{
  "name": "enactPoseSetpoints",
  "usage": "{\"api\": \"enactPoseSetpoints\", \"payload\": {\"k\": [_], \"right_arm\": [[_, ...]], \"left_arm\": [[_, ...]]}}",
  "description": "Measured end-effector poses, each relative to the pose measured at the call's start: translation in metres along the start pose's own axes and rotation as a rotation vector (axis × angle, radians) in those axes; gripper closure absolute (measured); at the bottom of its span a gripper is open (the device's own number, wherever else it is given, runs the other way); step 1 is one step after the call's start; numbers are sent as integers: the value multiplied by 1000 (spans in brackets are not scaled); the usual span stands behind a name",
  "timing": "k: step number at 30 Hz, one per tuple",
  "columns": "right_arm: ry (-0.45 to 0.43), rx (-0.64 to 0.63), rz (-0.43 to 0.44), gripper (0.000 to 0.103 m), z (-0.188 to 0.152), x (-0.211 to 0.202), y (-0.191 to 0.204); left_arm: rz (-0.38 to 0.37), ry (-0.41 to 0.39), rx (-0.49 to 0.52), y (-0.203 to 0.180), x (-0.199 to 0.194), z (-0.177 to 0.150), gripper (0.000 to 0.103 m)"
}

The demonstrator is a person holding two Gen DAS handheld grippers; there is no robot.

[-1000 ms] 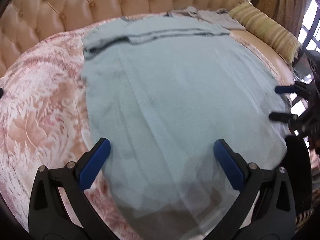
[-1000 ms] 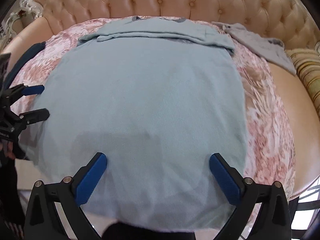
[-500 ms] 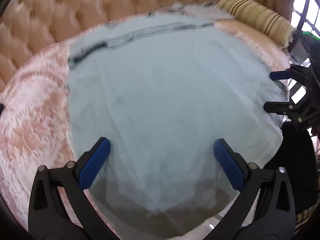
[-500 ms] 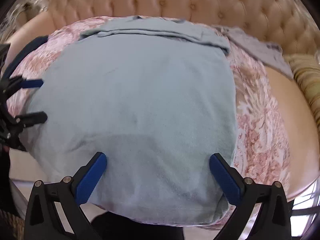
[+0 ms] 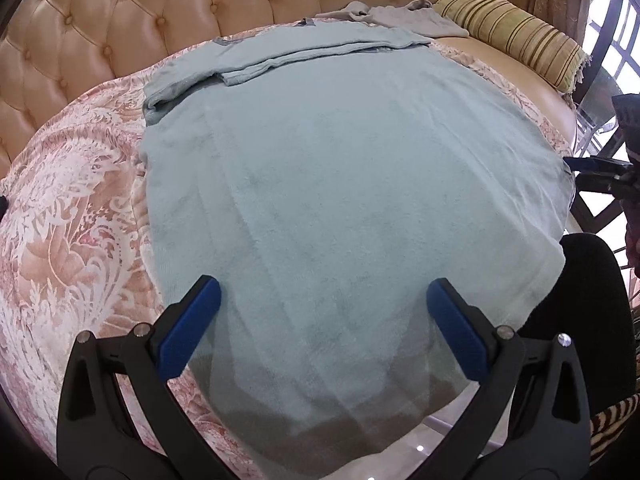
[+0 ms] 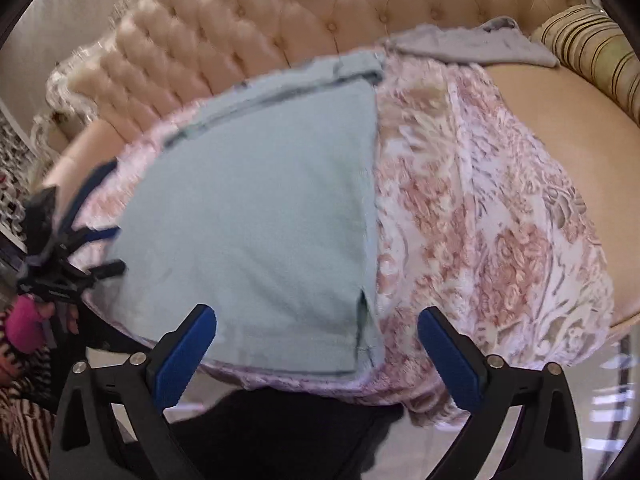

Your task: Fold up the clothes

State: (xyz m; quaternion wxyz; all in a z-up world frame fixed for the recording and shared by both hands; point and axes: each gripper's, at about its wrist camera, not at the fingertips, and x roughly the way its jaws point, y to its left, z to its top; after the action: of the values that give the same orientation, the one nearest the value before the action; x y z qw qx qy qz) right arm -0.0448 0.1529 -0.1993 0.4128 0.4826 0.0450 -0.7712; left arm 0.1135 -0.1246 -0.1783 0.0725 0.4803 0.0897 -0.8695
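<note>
A pale blue-grey shirt (image 5: pixel 340 180) lies spread flat on the floral sofa cover (image 5: pixel 68 220), its sleeves folded in along the far edge. My left gripper (image 5: pixel 320 304) hangs open above the shirt's near hem, nothing between its fingers. In the right wrist view the shirt (image 6: pixel 256 208) fills the left half. Its right edge and slit corner lie below my right gripper (image 6: pixel 316 320), whose jaws stand wide and are closing slightly without touching cloth. The left gripper (image 6: pixel 112 250) shows at the shirt's left edge, and the right gripper (image 5: pixel 588 176) at its right edge.
A grey garment (image 5: pixel 404 20) lies at the back by the tufted backrest (image 5: pixel 120 28). A striped bolster (image 5: pixel 516 36) rests at the far right. A person's dark trouser leg (image 5: pixel 592 300) stands at the sofa's front edge, and a hand (image 6: pixel 60 312) holds the left gripper.
The right wrist view has swung to the right: the shirt slid to the picture's left and its right corner now lies under the fingers. The left view is about as before.
</note>
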Motion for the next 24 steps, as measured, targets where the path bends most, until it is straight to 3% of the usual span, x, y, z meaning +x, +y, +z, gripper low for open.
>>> {"api": "enactPoseSetpoints", "payload": {"k": [3, 7, 16, 20, 24], "right_arm": [[-16, 22, -19, 27, 2, -2, -3], [-14, 40, -77, 66, 2, -4, -9], [16, -17, -89, 69, -9, -9, 5], [17, -27, -73, 90, -10, -11, 9], [38, -6, -81, 91, -11, -8, 3]], "left_arm": [[2, 0, 0, 0, 1, 1, 0], [-1, 0, -1, 0, 1, 0, 0], [-3, -2, 6, 1, 0, -1, 0], [-5, 0, 5, 1, 0, 0, 0], [-1, 0, 3, 0, -1, 0, 0]]}}
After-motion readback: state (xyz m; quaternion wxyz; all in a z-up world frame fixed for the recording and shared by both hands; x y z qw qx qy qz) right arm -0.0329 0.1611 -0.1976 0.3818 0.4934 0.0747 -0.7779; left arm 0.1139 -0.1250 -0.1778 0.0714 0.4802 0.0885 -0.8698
